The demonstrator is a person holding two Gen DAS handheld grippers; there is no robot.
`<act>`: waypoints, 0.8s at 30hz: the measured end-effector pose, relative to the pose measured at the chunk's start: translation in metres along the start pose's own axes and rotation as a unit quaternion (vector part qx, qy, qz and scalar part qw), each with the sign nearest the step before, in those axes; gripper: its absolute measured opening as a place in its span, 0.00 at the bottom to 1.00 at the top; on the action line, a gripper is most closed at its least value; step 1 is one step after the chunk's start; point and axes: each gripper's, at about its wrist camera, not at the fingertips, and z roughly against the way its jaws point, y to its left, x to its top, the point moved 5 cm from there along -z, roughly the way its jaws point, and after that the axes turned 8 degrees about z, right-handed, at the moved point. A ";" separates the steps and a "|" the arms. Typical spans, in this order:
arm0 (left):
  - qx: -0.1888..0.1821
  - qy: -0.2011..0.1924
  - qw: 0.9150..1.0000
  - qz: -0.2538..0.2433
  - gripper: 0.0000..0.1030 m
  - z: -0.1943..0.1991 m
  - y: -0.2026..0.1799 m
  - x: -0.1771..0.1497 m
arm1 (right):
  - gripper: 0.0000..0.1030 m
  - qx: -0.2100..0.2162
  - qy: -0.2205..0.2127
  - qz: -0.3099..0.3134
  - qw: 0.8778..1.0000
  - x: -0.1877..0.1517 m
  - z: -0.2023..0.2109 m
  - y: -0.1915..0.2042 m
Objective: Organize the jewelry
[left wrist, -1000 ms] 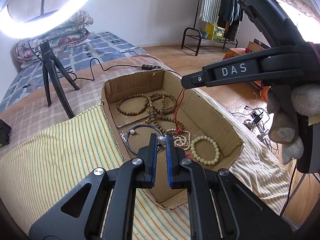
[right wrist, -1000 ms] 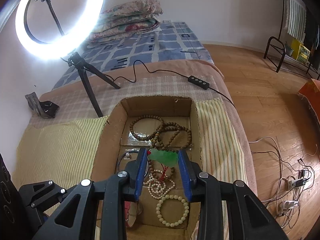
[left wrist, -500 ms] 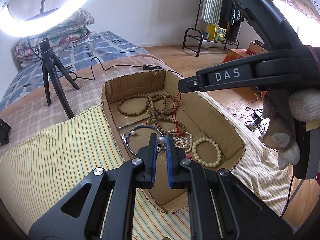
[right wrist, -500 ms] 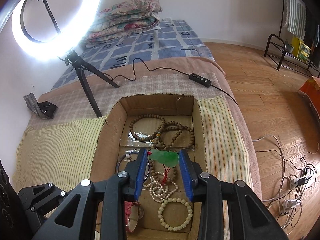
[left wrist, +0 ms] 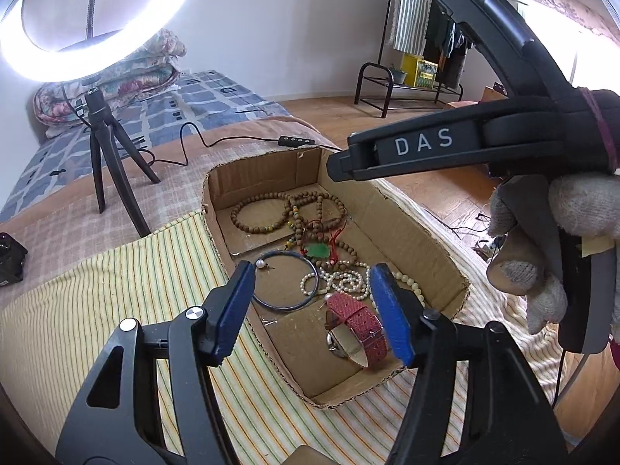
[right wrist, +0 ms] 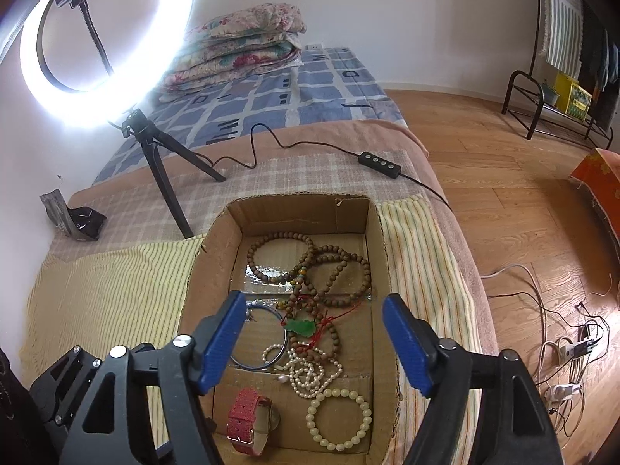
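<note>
A cardboard box [left wrist: 410, 240] [right wrist: 211, 255] on the bed holds the jewelry. In it lie brown bead strands [left wrist: 271, 213] [right wrist: 329, 267], a green pendant on red cord [left wrist: 318, 250] [right wrist: 300, 326], a blue bangle [left wrist: 285, 285] [right wrist: 261, 339], white pearl strands [left wrist: 345, 279] [right wrist: 310, 374], a cream bead bracelet [right wrist: 338, 418] and a red-strap watch [left wrist: 358, 329] [right wrist: 246, 418]. My left gripper [left wrist: 312, 310] is open and empty above the box's near end. My right gripper [right wrist: 314, 348] is open and empty above the box; its body shows in the left wrist view [left wrist: 445, 147].
A ring light on a tripod [left wrist: 104, 143] [right wrist: 155, 155] stands on the bed left of the box, its cable and controller [right wrist: 378, 164] running behind the box. Folded quilts [right wrist: 240, 50] lie at the far end. Wooden floor with cables [right wrist: 562, 348] is to the right.
Both grippers have opened. The right let go of the green pendant, which now lies in the box. The left let go too; the red-strap watch now shows in the box.
</note>
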 end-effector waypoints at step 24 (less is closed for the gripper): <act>0.002 -0.019 1.000 0.009 0.63 0.065 0.010 -0.004 | 0.98 -0.044 -0.054 0.007 0.998 0.000 0.069 0.028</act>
